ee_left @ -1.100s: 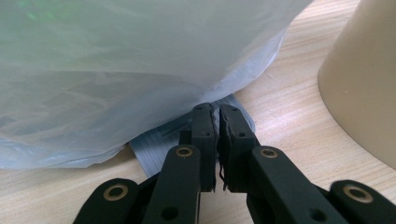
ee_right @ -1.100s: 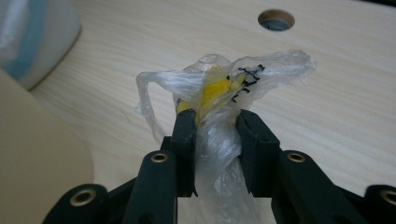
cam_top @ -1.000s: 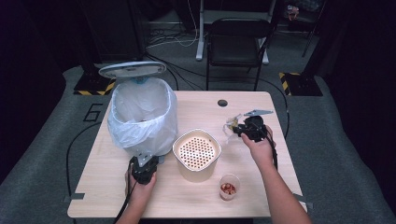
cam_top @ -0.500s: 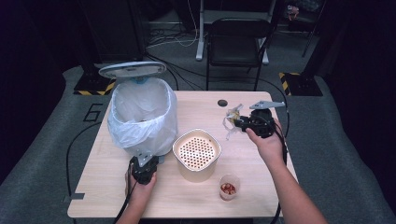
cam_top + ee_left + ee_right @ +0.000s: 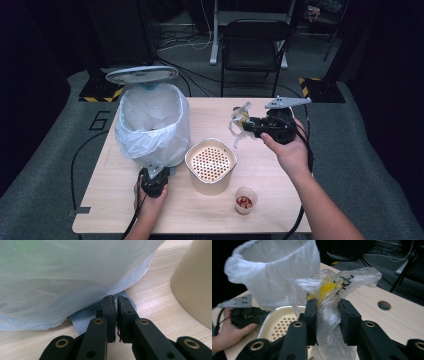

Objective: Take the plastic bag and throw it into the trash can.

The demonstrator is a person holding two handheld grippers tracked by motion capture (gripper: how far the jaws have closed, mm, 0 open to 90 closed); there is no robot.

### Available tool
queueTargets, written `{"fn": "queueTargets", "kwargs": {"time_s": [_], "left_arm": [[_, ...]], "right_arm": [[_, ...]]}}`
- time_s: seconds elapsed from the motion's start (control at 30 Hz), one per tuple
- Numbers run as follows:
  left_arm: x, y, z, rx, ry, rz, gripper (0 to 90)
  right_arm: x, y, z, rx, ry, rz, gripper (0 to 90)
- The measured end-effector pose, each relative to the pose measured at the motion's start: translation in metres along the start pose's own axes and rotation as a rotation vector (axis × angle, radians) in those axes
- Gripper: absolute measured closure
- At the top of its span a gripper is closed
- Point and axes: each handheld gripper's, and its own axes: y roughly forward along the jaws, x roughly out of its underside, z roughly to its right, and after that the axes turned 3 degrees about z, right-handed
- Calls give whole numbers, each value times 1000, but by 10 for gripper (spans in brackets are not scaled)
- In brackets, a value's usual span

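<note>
My right gripper (image 5: pixel 248 126) has its jaws clamped on a crumpled clear plastic bag with something yellow inside (image 5: pixel 329 290), held up off the light wooden table (image 5: pixel 210 112). Beyond it stands the white bin lined with a translucent bag (image 5: pixel 274 267); below it, the cream perforated strainer bowl (image 5: pixel 210 165). My left gripper (image 5: pixel 115 315) is pinched closed at the bin's grey ribbed pedal (image 5: pixel 82 320).

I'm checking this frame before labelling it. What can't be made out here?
- Yellow content of the crumpled clear plastic bag, right gripper view: wrinkled film blurs it; what it is stays unclear.
- Inside of the white-lined trash bin, high view: the liner hides its bottom.
- Reddish bits in the small clear cup, high view: too small to identify.
- Grey ribbed pedal, left gripper view: the liner and the left gripper cover most of it.
</note>
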Motion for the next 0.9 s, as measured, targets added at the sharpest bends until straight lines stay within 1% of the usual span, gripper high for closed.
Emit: {"fn": "queueTargets", "kwargs": {"time_s": [0.07, 0.17, 0.2, 0.27, 0.3, 0.33, 0.4, 0.5, 0.53, 0.67, 0.73, 0.87, 0.9], "left_arm": [[0, 0, 0, 0, -1, 0, 851], [0, 0, 0, 0, 0, -1, 851], [0, 0, 0, 0, 0, -1, 851], [0, 1, 2, 6, -21, 5, 851], [0, 1, 2, 5, -23, 7, 851], [0, 0, 1, 6, -15, 2, 851], [0, 1, 2, 6, -24, 8, 851], [0, 1, 1, 3, -21, 6, 851], [0, 0, 0, -9, 6, 4, 851], [0, 0, 0, -7, 7, 3, 851], [0, 0, 0, -8, 8, 6, 851], [-1, -1, 0, -12, 18, -5, 851], [-1, -1, 1, -13, 18, -4, 851]], "right_arm": [[-8, -1, -8, -21, -17, 15, 699], [-17, 1, -16, -51, -26, 24, 699], [-21, 4, -20, -62, -31, 23, 699], [-28, 8, -25, -76, -43, 22, 699], [-31, 11, -28, -82, -50, 24, 699], [-35, 15, -31, -90, -58, 23, 700], [-42, 21, -37, -101, -64, 21, 700], [-49, 30, -46, -117, -70, 21, 700], [-52, 33, -49, -127, -73, 26, 701], [-59, 43, -61, -158, -87, 43, 702], [-61, 48, -68, -168, -87, 51, 703], [-64, 59, -81, -195, -95, 83, 703], [-65, 62, -85, -213, -97, 90, 703]]}}
